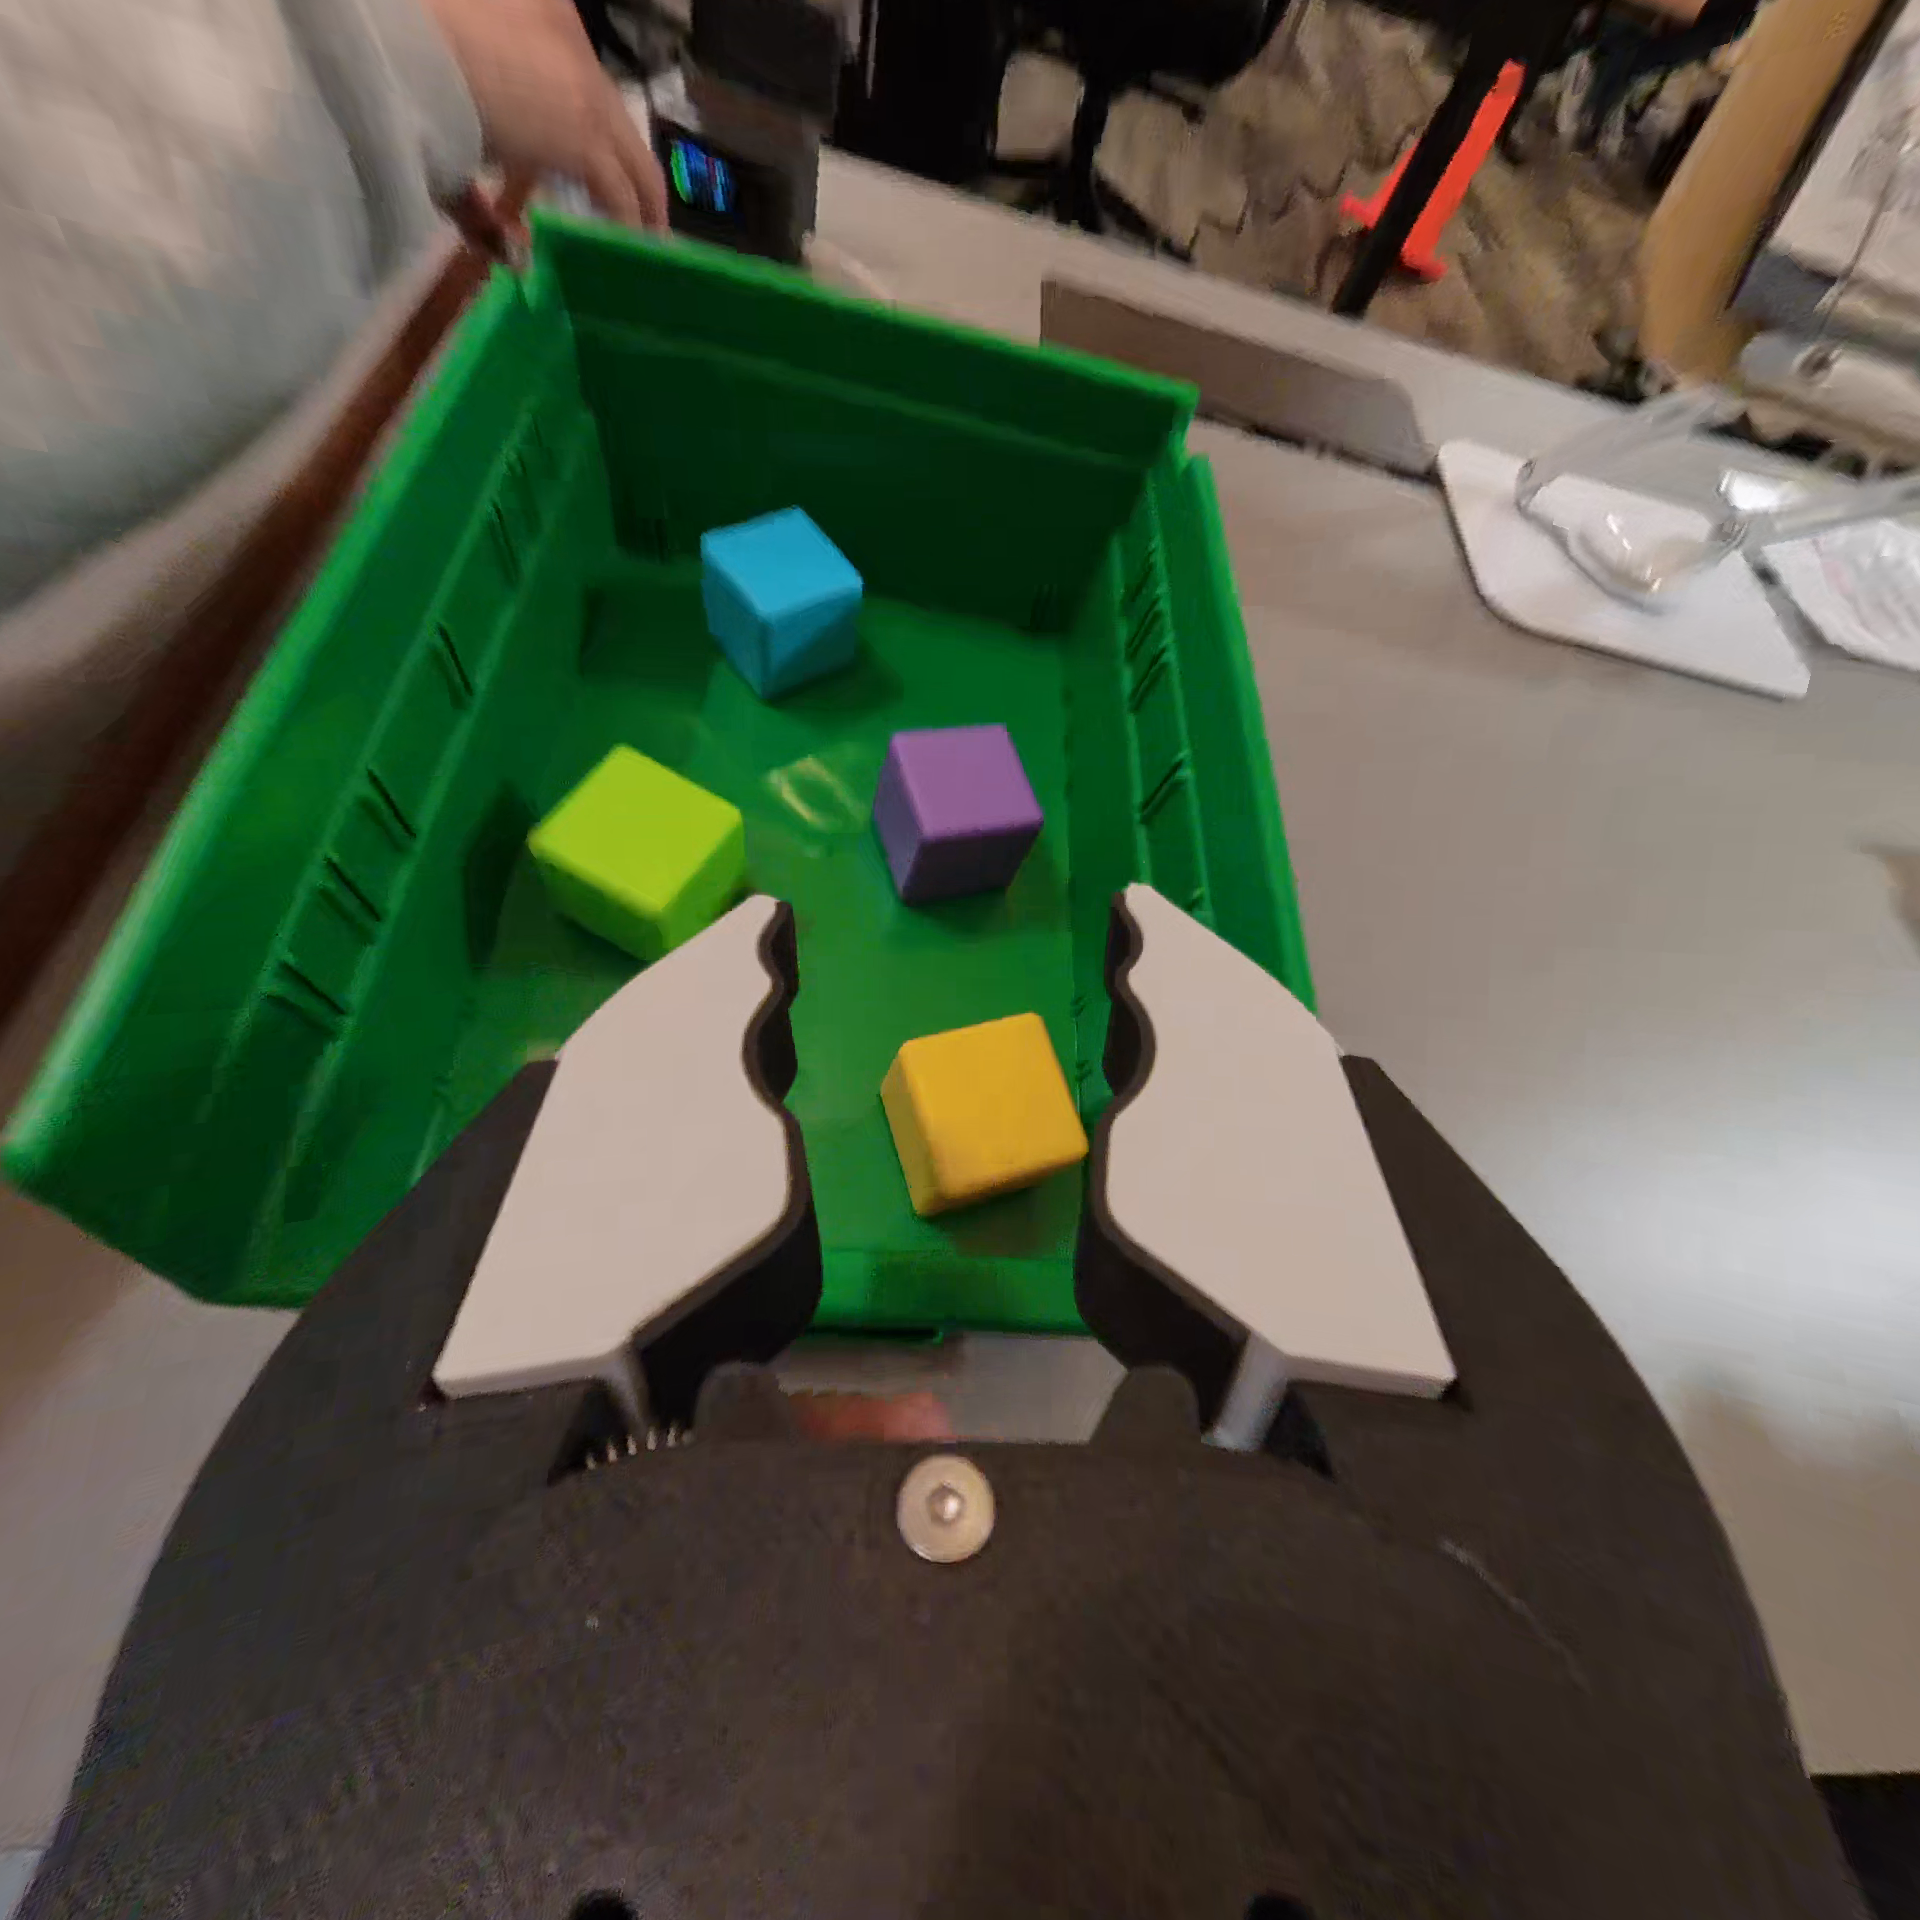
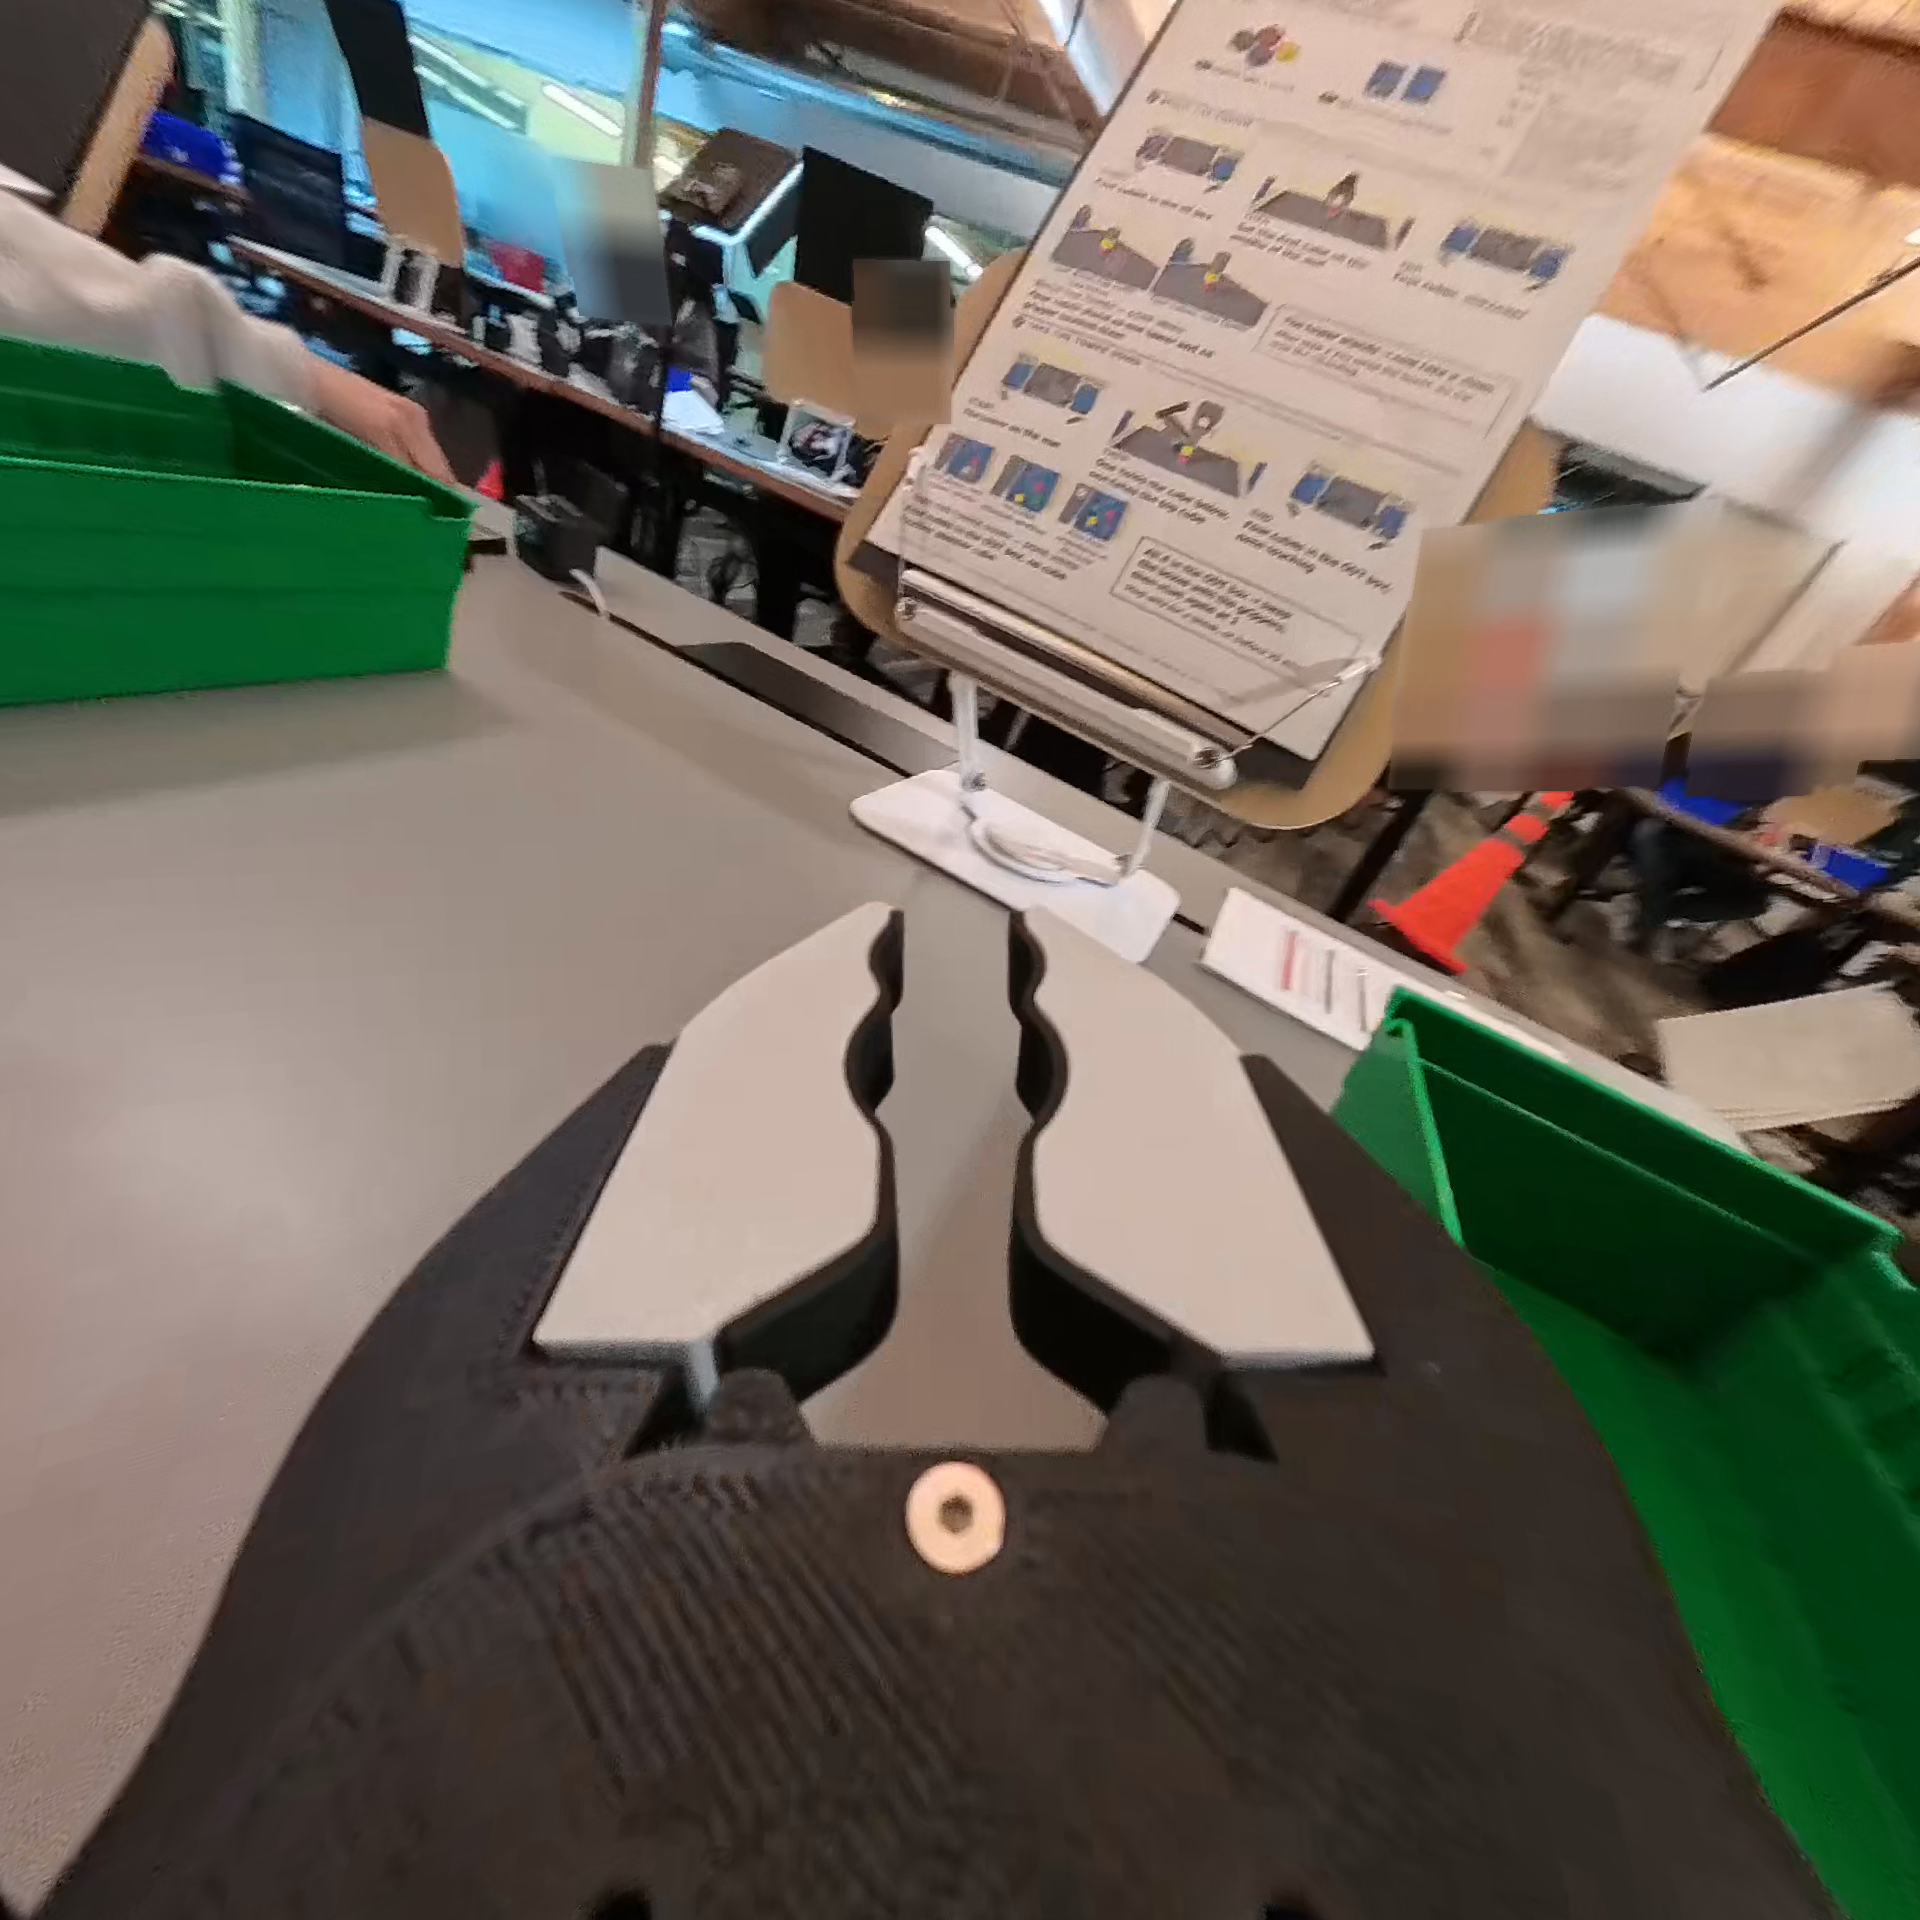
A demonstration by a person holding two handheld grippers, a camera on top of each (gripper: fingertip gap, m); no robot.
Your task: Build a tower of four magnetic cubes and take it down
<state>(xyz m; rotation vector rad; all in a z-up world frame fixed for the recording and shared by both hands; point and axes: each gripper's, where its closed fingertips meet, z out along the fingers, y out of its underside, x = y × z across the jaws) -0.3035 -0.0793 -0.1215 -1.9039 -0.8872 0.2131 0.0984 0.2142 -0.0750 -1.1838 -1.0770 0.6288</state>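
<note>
Left gripper [image 1: 951, 914] jaws gape empty over a green bin [image 1: 312, 852] holding four cubes, near rim hidden; right gripper [image 2: 954, 925] jaws sit slightly parted, empty.

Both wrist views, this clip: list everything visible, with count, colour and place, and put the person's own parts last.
Plastic bins: two, green; one under the left gripper, also far left in the right wrist view; another beside the right gripper.
Cubes: four, all apart inside the first bin; blue cube farthest, lime cube left, purple cube right, yellow cube nearest.
Table: one, grey.
Document stand: one, white base, holding a printed sheet.
Traffic cone: one, orange, on the floor beyond the table.
Hand: one, at the first bin's far corner.
Left gripper: fingers open, above the yellow cube.
Right gripper: fingers slightly apart, holding nothing, over the table.
</note>
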